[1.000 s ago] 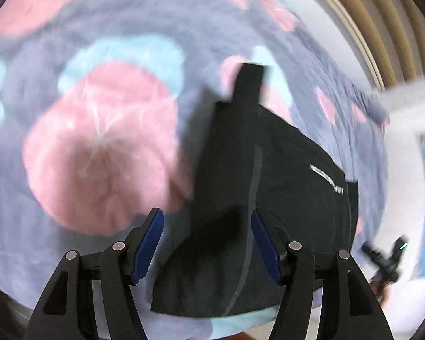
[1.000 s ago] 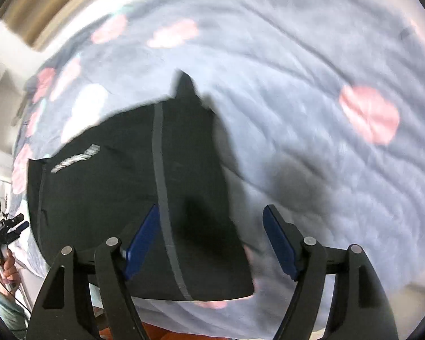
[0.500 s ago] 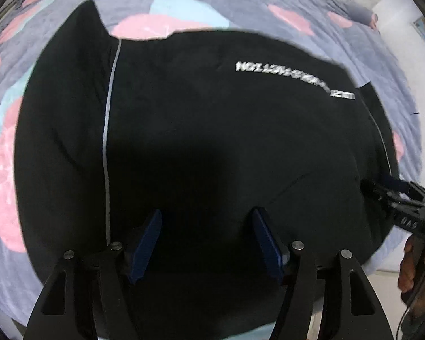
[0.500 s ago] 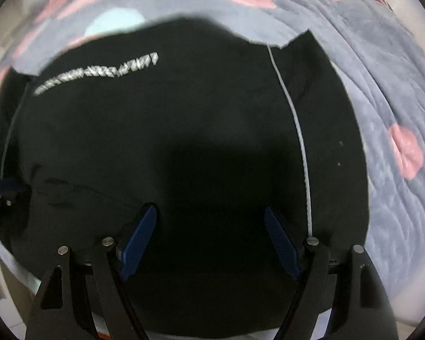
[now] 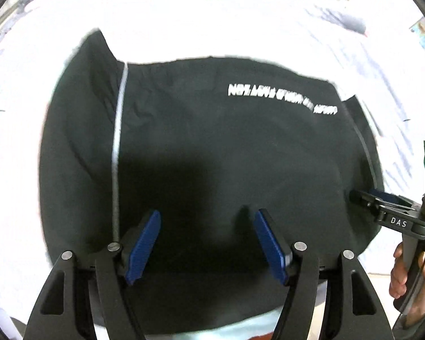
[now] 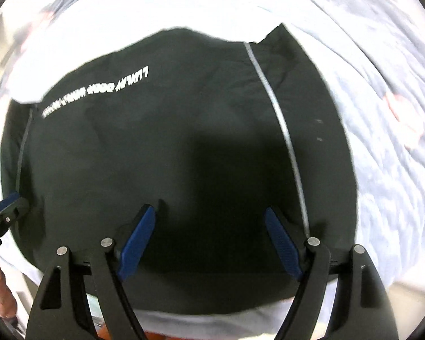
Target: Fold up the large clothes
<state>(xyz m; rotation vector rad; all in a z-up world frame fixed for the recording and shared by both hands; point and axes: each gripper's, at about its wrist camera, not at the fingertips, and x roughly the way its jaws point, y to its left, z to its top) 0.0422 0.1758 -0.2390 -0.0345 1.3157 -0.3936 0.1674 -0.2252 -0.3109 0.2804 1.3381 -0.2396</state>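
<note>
On the bedcover (image 5: 184,14) lies a folded black garment (image 5: 212,141), seemingly smooth, both grippers' jaws spread empty.

You see a black garment (image 5: 212,141) lying flat and folded on the bed cover, a grey stripe near each side and white lettering across its upper part

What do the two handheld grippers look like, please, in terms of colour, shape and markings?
Both the left gripper and the right gripper have matte black angular arms with triangular cut-outs, silver round pivot pins, and ribbed blue pads on the fingers. Seen from the left wrist, the right one's side bears white "DAS" lettering, with a green light glowing above it.
</note>
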